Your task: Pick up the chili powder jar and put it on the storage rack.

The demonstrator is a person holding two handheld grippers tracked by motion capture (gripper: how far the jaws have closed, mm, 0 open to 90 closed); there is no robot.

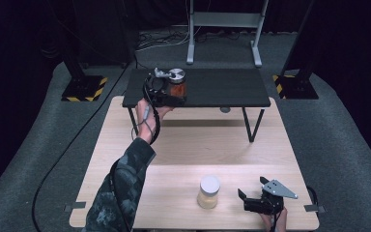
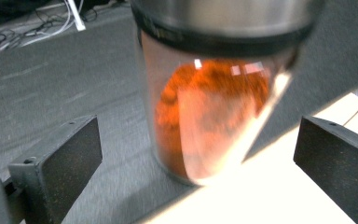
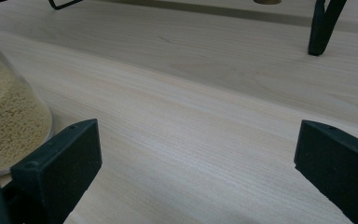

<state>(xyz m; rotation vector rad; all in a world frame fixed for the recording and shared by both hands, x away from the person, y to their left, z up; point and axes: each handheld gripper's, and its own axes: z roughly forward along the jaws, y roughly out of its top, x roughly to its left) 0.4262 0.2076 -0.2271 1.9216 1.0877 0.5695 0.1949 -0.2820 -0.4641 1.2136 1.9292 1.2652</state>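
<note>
A dark room with grey carpet surrounds a light wooden desk (image 1: 183, 159); a low black shelf (image 1: 222, 87) stands at its far end. On the shelf's left part stands the jar of orange spice (image 1: 178, 87), between the left tool (image 1: 166, 94), whose jaws are spread clear of the glass. The right tool (image 1: 256, 193) rests at the near edge, jaws apart, just beside the jar of pale grains (image 1: 208, 192).
</note>
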